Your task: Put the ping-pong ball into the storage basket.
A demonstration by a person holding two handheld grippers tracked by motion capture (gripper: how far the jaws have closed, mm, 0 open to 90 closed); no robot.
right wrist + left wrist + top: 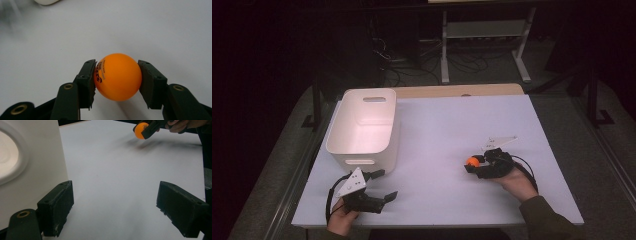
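Near the table's (442, 120) front-left corner, the left gripper (382, 185) rests low with its jaws spread wide and nothing between them. Just beyond it, along the left edge, stands a white bin (364, 127), its near wall close to the gripper. Toward the front-right, well apart from the bin, the right gripper (472, 164) has its jaws clamped on an orange ball (117, 76) on both sides.
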